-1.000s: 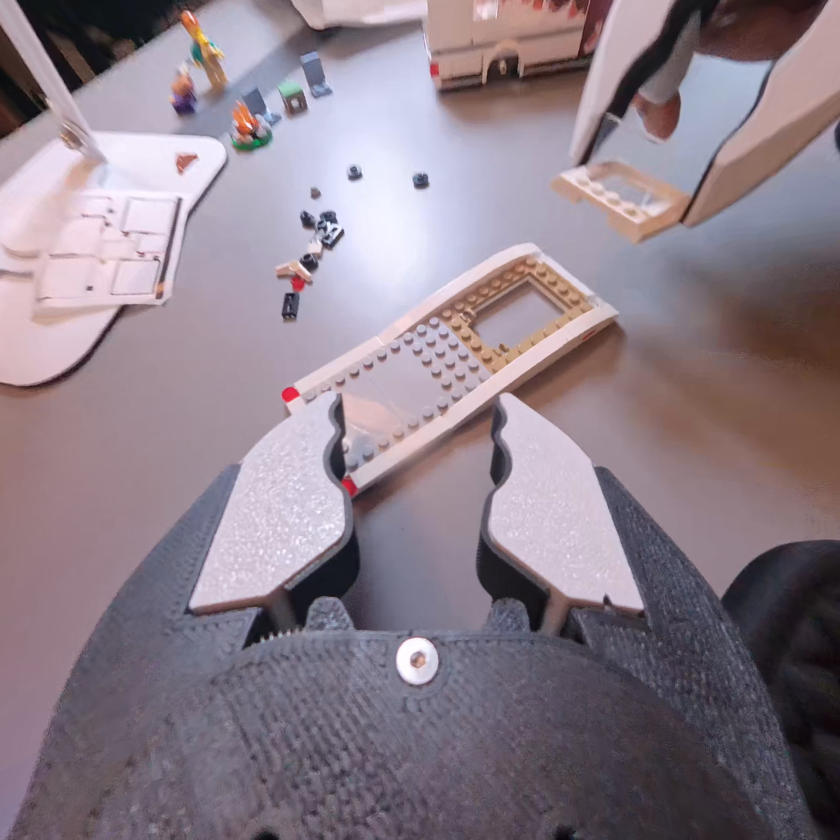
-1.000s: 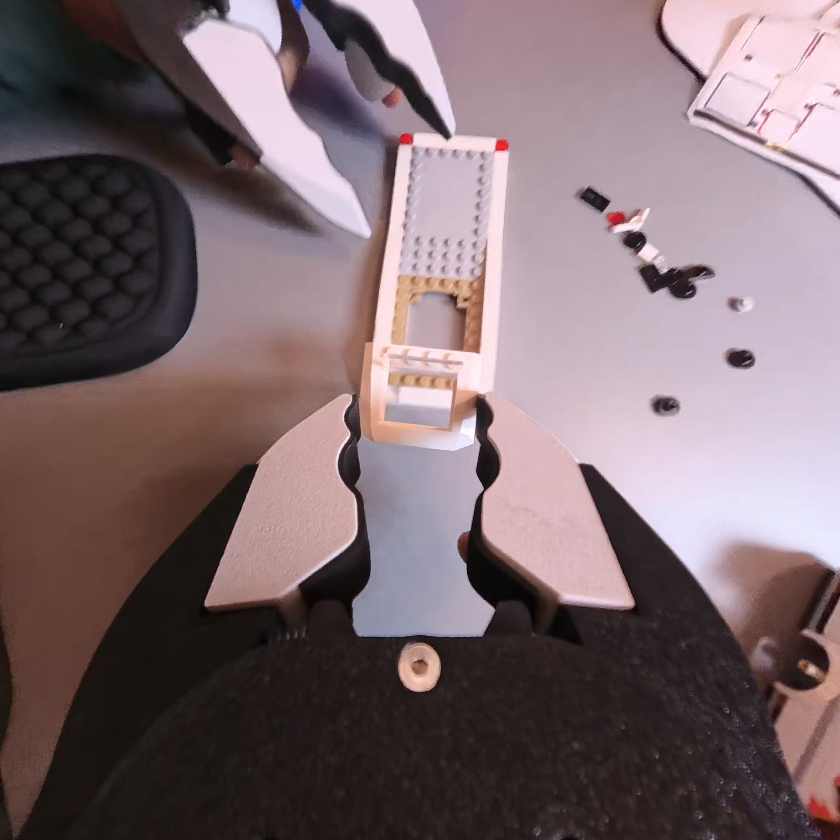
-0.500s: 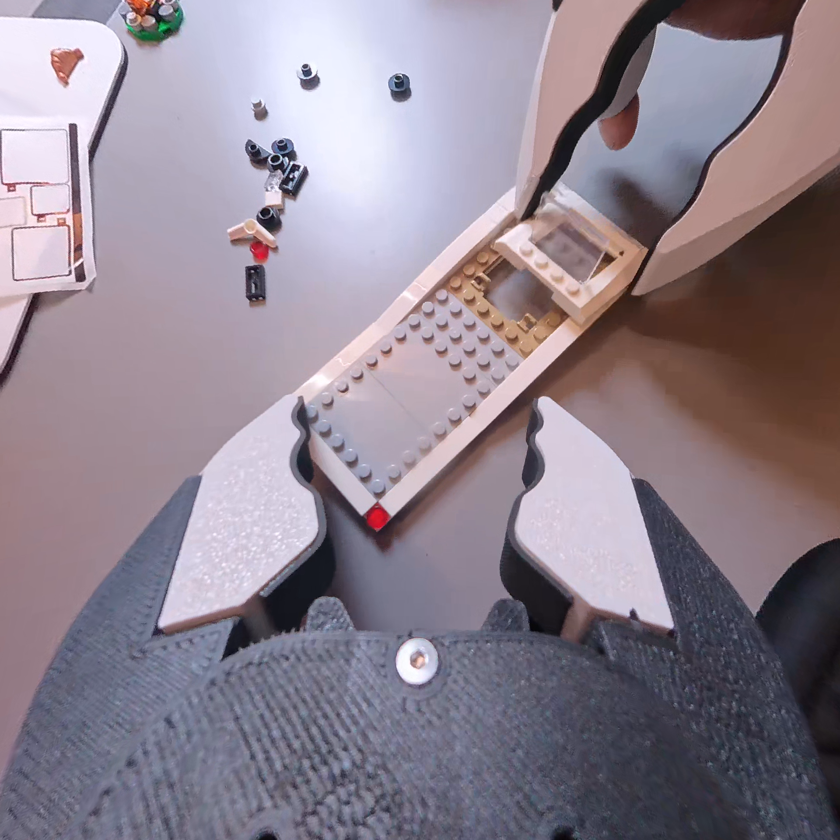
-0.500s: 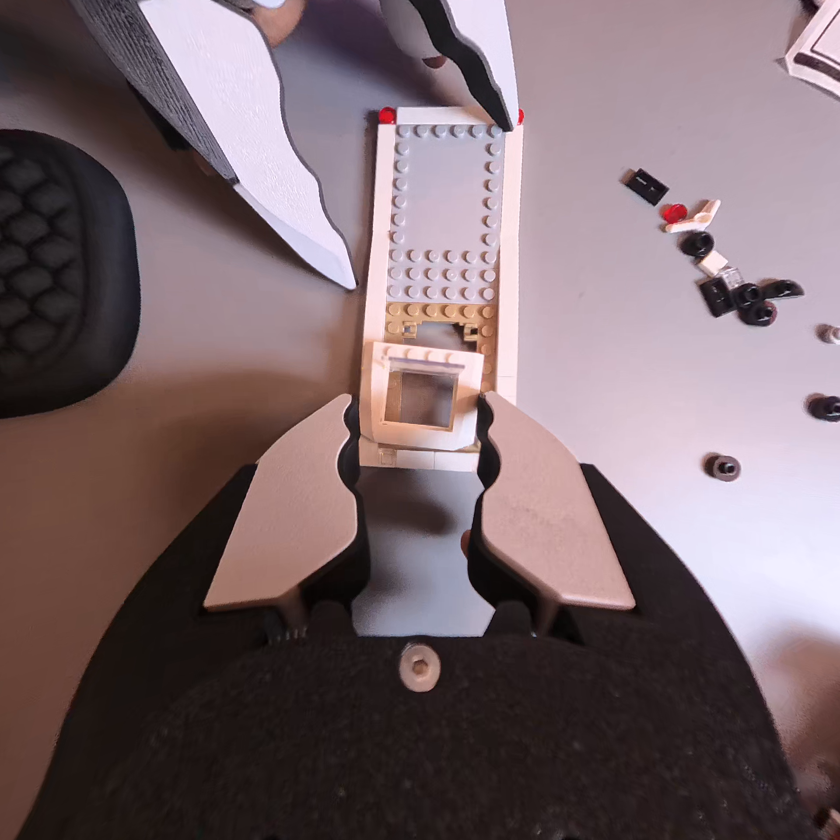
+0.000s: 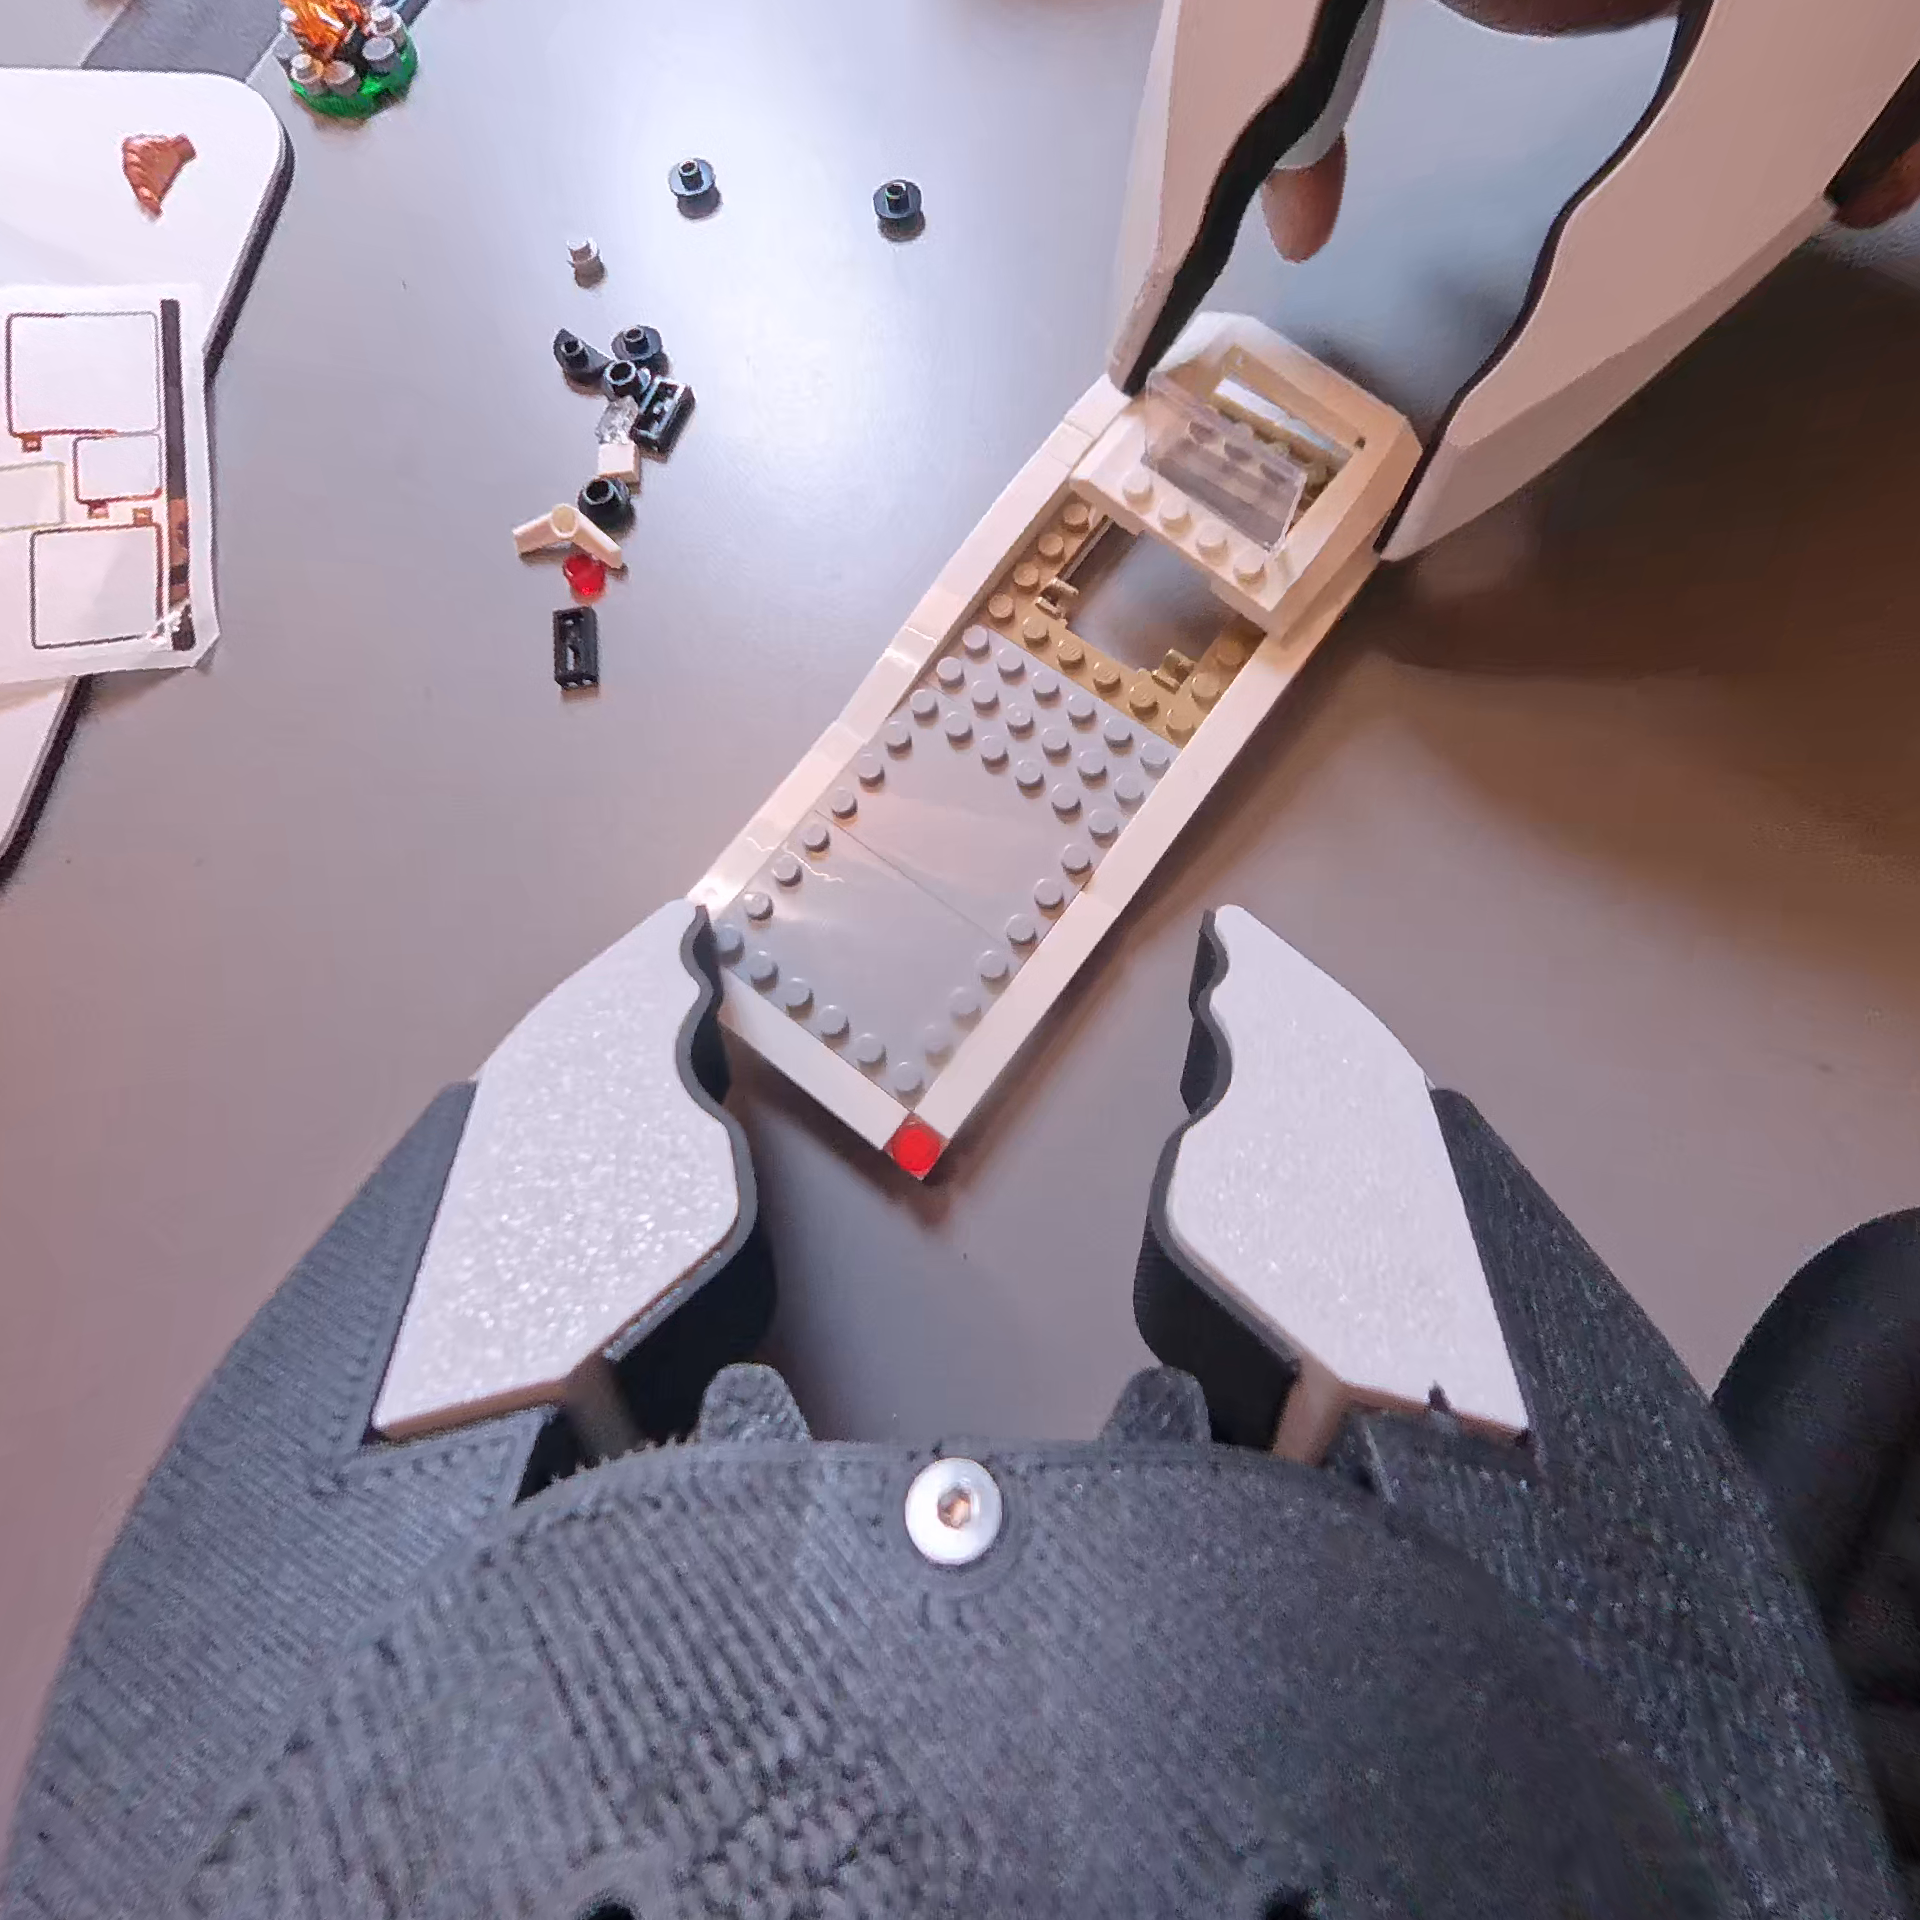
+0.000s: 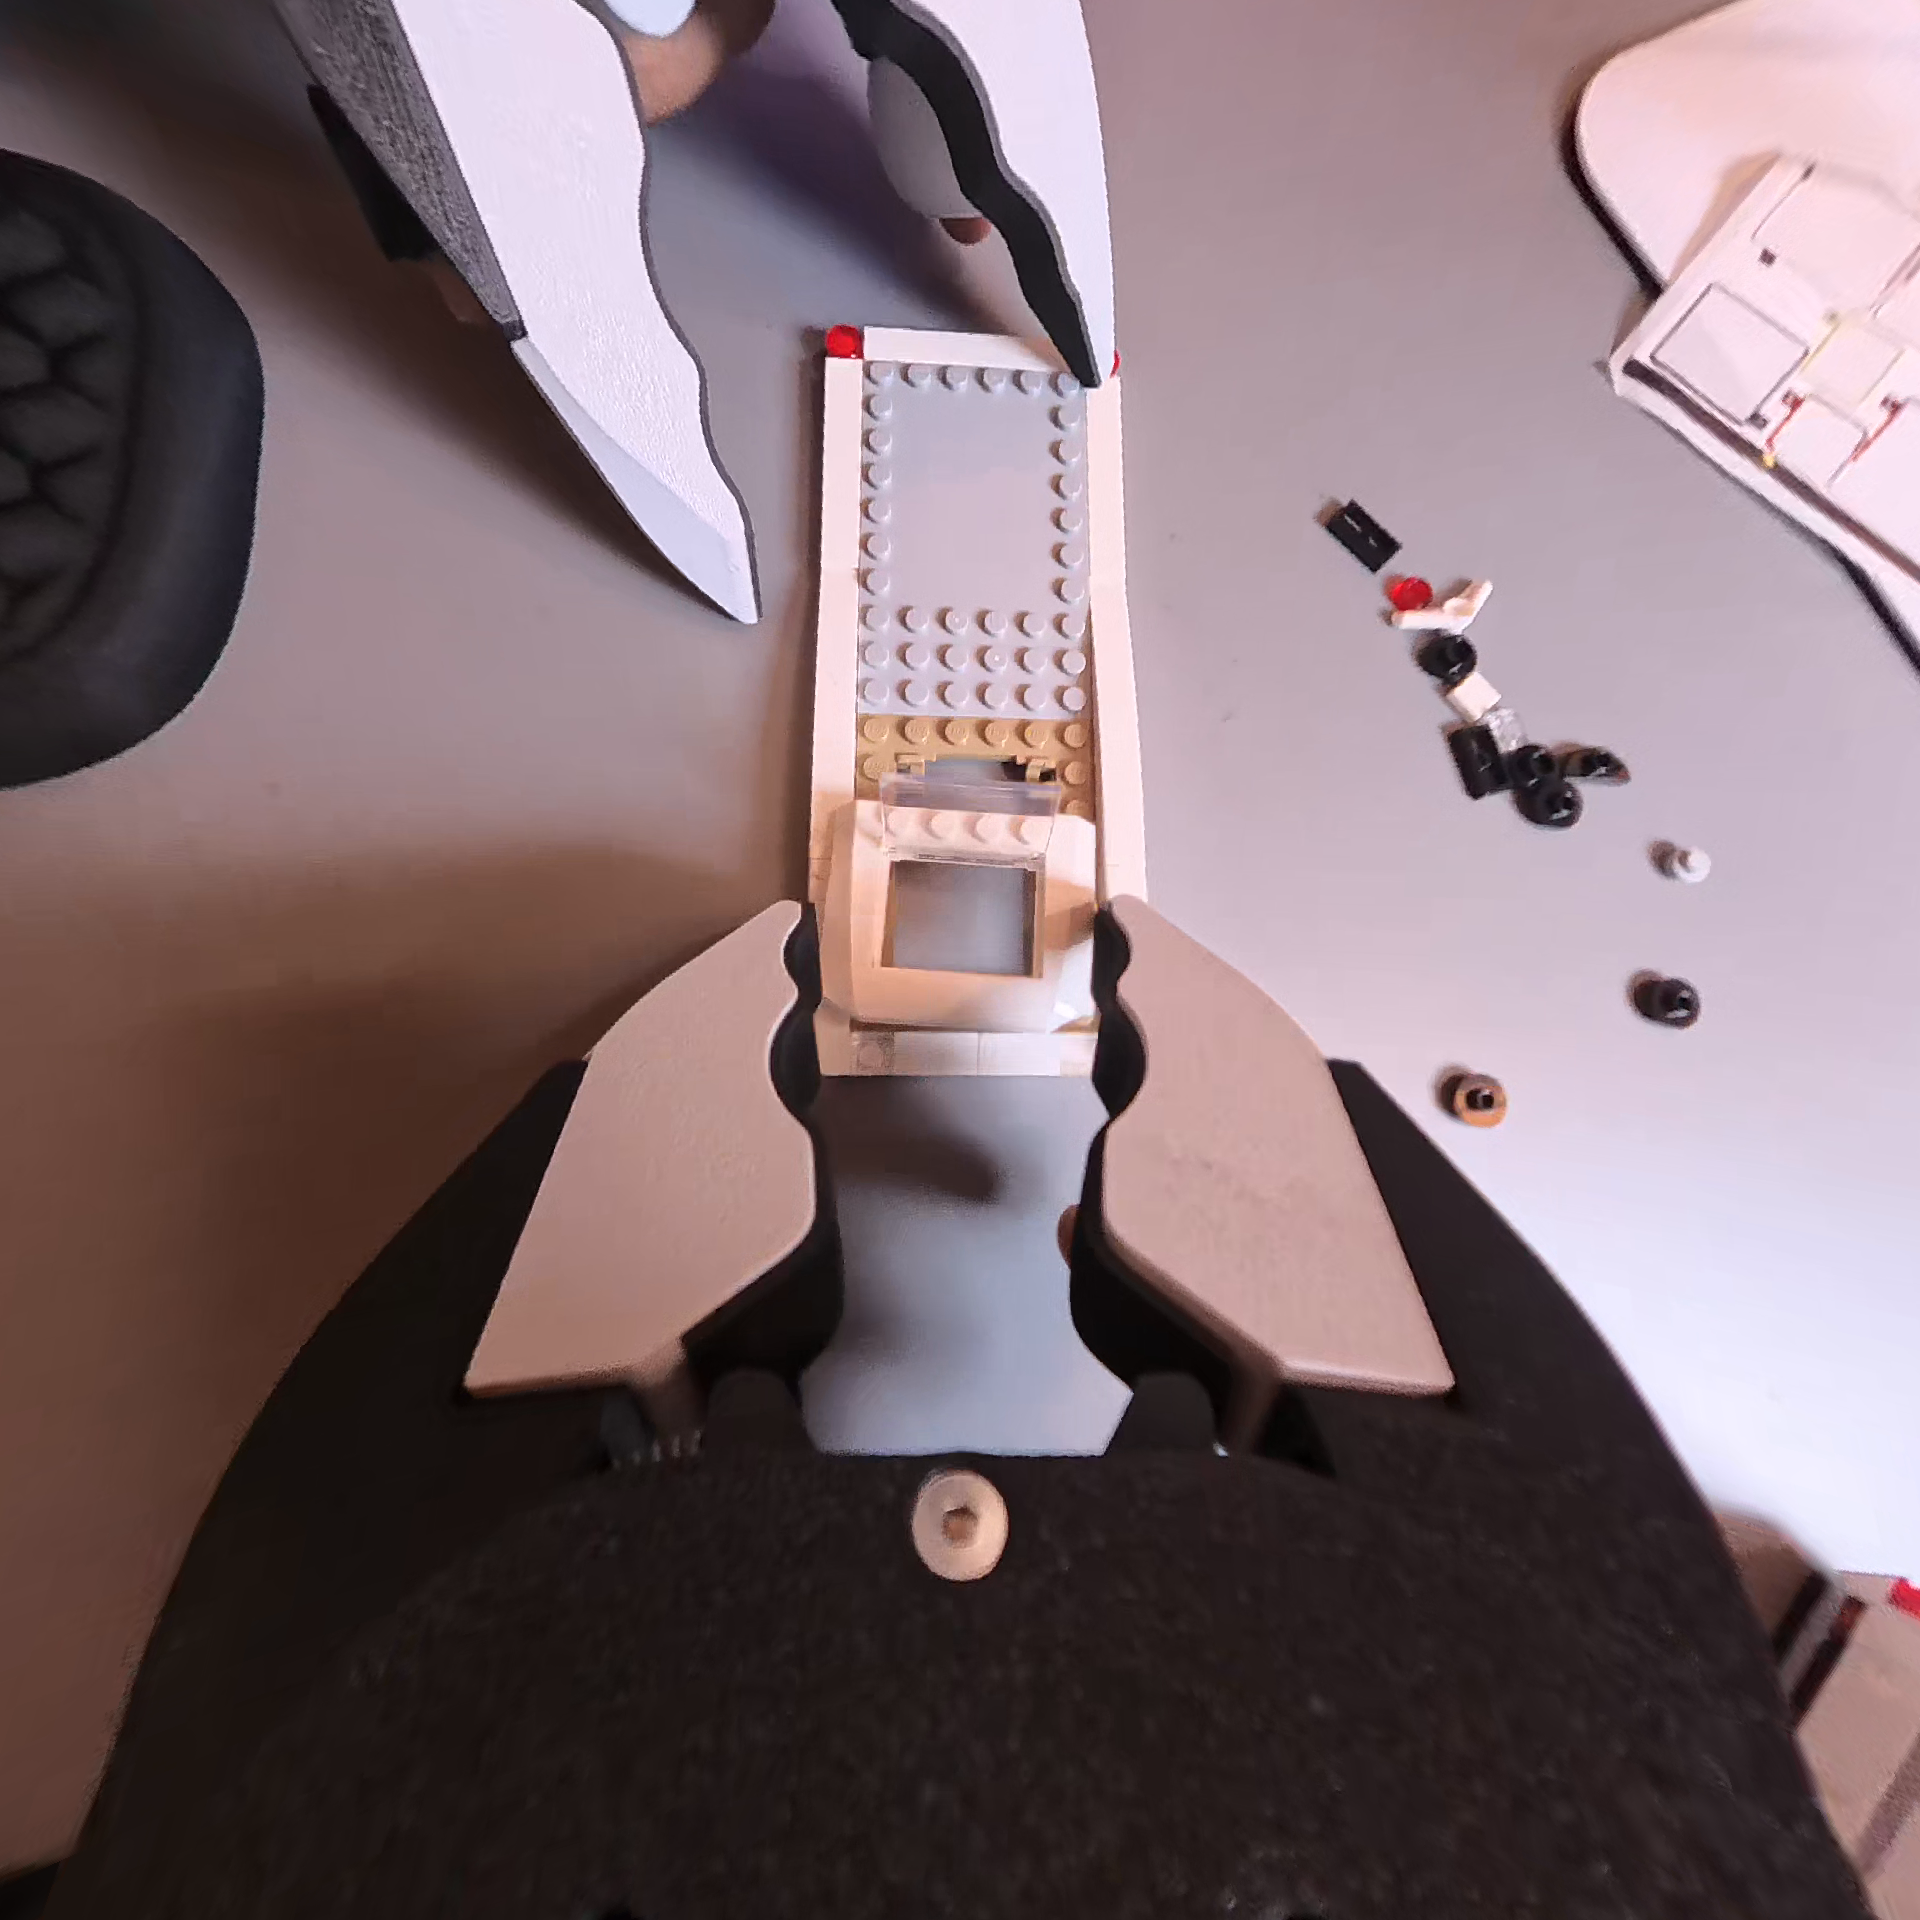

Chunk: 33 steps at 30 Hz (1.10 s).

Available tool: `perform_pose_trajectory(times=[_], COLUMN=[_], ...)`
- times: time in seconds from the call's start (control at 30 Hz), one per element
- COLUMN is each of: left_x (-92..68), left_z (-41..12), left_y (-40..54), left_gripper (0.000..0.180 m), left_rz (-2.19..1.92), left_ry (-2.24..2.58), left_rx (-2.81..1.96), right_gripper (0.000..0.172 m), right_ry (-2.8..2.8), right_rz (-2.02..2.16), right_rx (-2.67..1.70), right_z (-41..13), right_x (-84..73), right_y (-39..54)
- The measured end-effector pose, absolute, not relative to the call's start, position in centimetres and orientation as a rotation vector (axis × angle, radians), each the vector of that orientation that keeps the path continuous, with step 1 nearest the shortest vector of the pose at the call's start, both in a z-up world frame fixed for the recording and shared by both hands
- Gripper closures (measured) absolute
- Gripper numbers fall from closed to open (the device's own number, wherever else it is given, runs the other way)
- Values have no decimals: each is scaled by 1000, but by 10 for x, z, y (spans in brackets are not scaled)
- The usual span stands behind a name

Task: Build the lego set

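Looks light, stiff and hard-edged: a long brick-built plate lying flat on the grey table, white rails along both sides, grey studs inside, a tan frame with a hole, red studs at the corners of one end. Likely to slide on the smooth top and snap apart at its joints if bent; best taken across the white side rails.

Right gripper low over the tan end, clamped across a white window frame piece with a clear flap, seated on the plate, pads pressing both its sides.

Left gripper at the red-cornered end, jaws wide apart; left pad touching a corner, right pad well clear, holding nothing.

Loose small dark pieces well aside, a paper sheet beyond.
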<state>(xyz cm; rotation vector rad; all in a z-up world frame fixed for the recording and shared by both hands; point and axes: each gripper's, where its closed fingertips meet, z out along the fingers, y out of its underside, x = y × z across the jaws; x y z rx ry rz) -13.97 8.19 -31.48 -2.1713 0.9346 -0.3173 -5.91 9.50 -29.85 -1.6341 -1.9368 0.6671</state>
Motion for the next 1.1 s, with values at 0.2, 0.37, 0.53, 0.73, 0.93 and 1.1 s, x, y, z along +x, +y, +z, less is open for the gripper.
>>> perform_pose_trajectory(times=[0.2, 0.37, 0.53, 0.73, 0.93, 1.1], left_x=[-129, -112, -90, -82, -81, -80], left_z=[-304, -300, -311, -319, -318, -317], left_y=[80, 90, 99, 97, 94, 93], left_gripper=[92, 92, 90, 101, 109, 109], left_rz=[-318, -332, -406, -457, -495, -509], left_ry=[1032, 1221, 1473, 1578, 1539, 1509], left_rx=[-2160, -2142, -2141, -2134, -2108, -2094], right_gripper=[122, 128, 136, 142, 142, 146], right_ry=[-1991, -2002, -1980, -1955, -1968, -1962], right_rz=[661, 712, 733, 799, 780, 755], right_rx=[-1579, -1563, -1598, -1694, -1742, -1795], right_z=[-298, -295, -298, -301, -303, -303], right_x=[-56, -50, -50, -47, -46, -46], right_y=[102, 97, 99, 104, 103, 104])
